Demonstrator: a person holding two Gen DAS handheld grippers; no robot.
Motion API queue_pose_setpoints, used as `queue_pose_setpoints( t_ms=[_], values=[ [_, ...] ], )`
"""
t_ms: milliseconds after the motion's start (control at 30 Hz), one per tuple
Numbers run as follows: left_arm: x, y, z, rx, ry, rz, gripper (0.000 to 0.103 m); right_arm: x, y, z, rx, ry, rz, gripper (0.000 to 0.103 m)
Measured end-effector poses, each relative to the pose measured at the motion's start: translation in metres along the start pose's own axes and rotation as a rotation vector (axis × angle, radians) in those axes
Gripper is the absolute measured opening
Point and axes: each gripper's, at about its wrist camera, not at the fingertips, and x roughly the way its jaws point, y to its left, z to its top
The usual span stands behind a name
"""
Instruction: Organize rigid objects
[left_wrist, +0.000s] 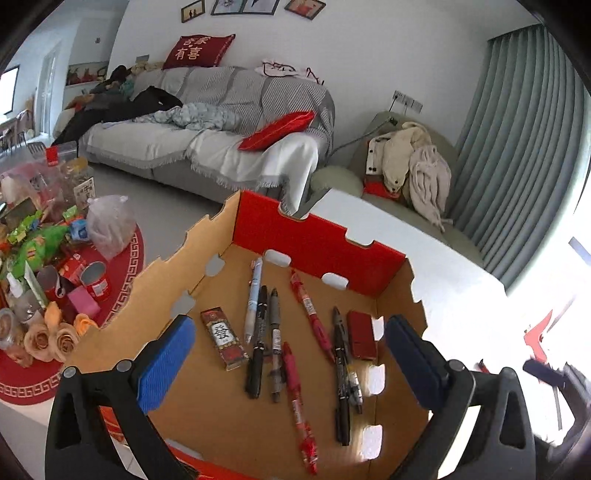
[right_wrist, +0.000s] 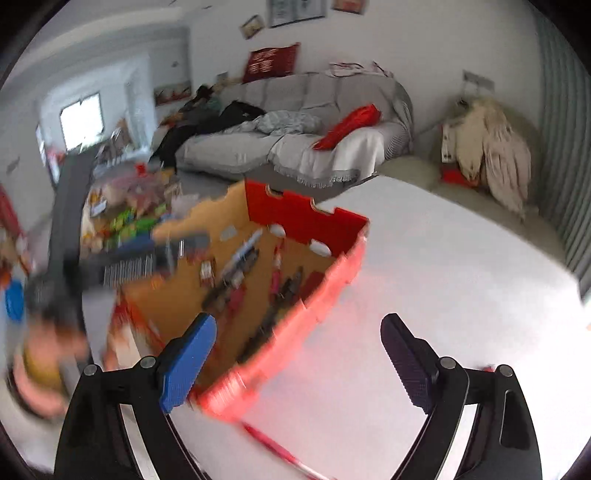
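Observation:
An open cardboard box (left_wrist: 317, 236) with red outer walls stands on a white table (left_wrist: 424, 258). Inside lie several pens: a light blue one (left_wrist: 253, 299), black ones (left_wrist: 258, 350), red ones (left_wrist: 299, 402), plus a red mahjong-style block (left_wrist: 223, 338) and a small red case (left_wrist: 361, 334). My left gripper (left_wrist: 290, 363) hangs open and empty over the box. My right gripper (right_wrist: 299, 362) is open and empty above the box's right wall (right_wrist: 295, 317); this view is motion-blurred. A red pen (right_wrist: 280, 452) lies on the table below it.
A round red mat (left_wrist: 122, 291) to the left holds snacks, cans, flowers and a plastic bag. A grey sofa (left_wrist: 221, 122) with red cushions and a chair with clothes (left_wrist: 410, 166) stand behind. The other gripper shows blurred at left in the right wrist view (right_wrist: 122, 258).

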Motion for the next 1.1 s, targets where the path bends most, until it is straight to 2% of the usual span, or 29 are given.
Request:
queue_pose_setpoints(
  t_ms=[100, 200, 300, 367, 533, 600, 733, 767, 800, 833, 867, 900, 933, 967, 1000, 1100],
  values=[
    [0.001, -0.003, -0.004, -0.015, 0.002, -0.008, 0.103, 0.012, 0.001, -0.032, -0.064, 0.123, 0.075, 0.092],
    [0.004, -0.006, -0.01, -0.009, 0.018, 0.011, 0.103, 0.03, 0.008, -0.062, -0.159, 0.226, 0.049, 0.092],
    [0.0, -0.012, -0.013, -0.007, 0.025, -0.016, 0.103, 0.039, 0.001, -0.076, -0.128, 0.263, 0.069, 0.092],
    [-0.006, -0.024, -0.016, 0.035, 0.018, -0.033, 0.103, 0.043, -0.004, -0.082, -0.112, 0.285, 0.091, 0.092],
    [-0.019, -0.056, -0.031, 0.142, 0.014, -0.08, 0.103, 0.062, 0.003, -0.093, -0.202, 0.344, 0.069, 0.092],
    [-0.023, -0.062, -0.035, 0.154, 0.011, -0.088, 0.103, 0.07, 0.002, -0.097, -0.218, 0.373, 0.053, 0.091],
    [-0.022, -0.068, -0.037, 0.15, 0.028, -0.091, 0.103, 0.084, -0.015, -0.089, -0.117, 0.39, 0.044, 0.088],
    [-0.021, -0.068, -0.037, 0.151, 0.034, -0.088, 0.103, 0.088, -0.022, -0.086, -0.065, 0.405, 0.065, 0.081],
    [-0.02, -0.068, -0.037, 0.149, 0.039, -0.086, 0.103, 0.089, -0.025, -0.084, -0.047, 0.404, 0.052, 0.068],
    [-0.02, -0.068, -0.036, 0.145, 0.041, -0.086, 0.103, 0.088, -0.027, -0.081, -0.045, 0.412, 0.044, 0.06],
    [-0.02, -0.067, -0.036, 0.143, 0.04, -0.086, 0.103, 0.087, -0.027, -0.079, -0.046, 0.424, 0.05, 0.045],
    [-0.02, -0.067, -0.036, 0.142, 0.039, -0.084, 0.103, 0.086, -0.026, -0.079, -0.055, 0.437, 0.052, 0.038],
    [-0.02, -0.066, -0.036, 0.141, 0.039, -0.082, 0.103, 0.085, -0.024, -0.079, -0.066, 0.448, 0.05, 0.035],
    [-0.02, -0.065, -0.035, 0.138, 0.038, -0.08, 0.103, 0.084, -0.023, -0.078, -0.067, 0.452, 0.053, 0.019],
    [-0.021, -0.064, -0.035, 0.134, 0.035, -0.079, 0.103, 0.083, -0.021, -0.078, -0.07, 0.451, 0.045, 0.011],
    [-0.023, -0.06, -0.034, 0.115, 0.022, -0.069, 0.103, 0.079, -0.019, -0.08, -0.063, 0.403, -0.03, 0.011]
  ],
)
